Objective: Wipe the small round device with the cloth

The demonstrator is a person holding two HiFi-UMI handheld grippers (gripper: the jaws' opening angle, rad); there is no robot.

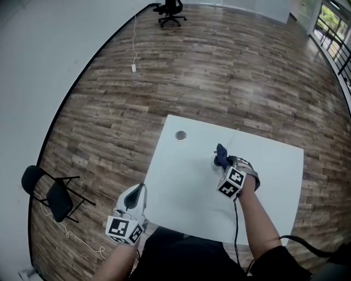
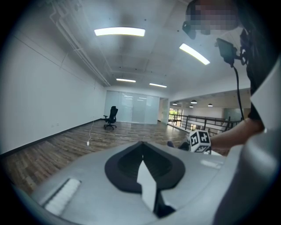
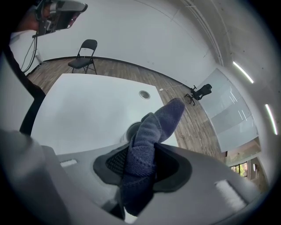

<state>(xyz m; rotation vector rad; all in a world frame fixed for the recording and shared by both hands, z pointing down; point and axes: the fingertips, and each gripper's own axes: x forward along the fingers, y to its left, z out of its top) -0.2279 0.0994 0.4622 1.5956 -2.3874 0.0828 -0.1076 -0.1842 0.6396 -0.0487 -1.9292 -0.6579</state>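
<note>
A dark blue cloth (image 1: 221, 154) (image 3: 151, 127) is pinched between the jaws of my right gripper (image 1: 224, 163) (image 3: 140, 154), its free end sticking up past them. The cloth hangs over a small round pale device (image 1: 215, 162) (image 3: 131, 130) that lies on the white table (image 1: 186, 192), right of the middle; I cannot tell whether they touch. Most of the device is hidden by the cloth. My left gripper (image 1: 135, 198) (image 2: 141, 145) is held off the table's near left edge, jaws shut with nothing between them.
A grey round insert (image 1: 180, 135) (image 3: 144, 94) sits in the tabletop at the far left. A black folding chair (image 1: 52, 192) (image 3: 83, 55) stands on the wood floor to the left. An office chair (image 1: 170, 11) is far off. A black cable (image 1: 236, 230) runs back from the right gripper.
</note>
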